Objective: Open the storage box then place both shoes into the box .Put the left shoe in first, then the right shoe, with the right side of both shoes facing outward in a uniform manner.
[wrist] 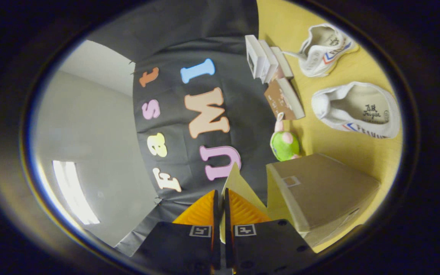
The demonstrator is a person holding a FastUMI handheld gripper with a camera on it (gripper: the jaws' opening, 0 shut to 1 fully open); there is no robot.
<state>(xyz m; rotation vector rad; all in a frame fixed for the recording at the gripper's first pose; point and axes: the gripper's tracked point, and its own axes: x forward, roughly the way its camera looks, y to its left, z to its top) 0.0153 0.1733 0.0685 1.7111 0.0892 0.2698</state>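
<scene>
Orange ribbed fingers (239,208) of your gripper (220,208) pinched the brown cardboard storage box's (319,187) thin flap (239,183); light, bendable, best held near its edge.

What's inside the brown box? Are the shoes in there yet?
Not yet. Both white shoes lie on the wooden table, beyond the cardboard box. The tool pinches the box's lifted flap. The box's brown side hides its inside.
</scene>
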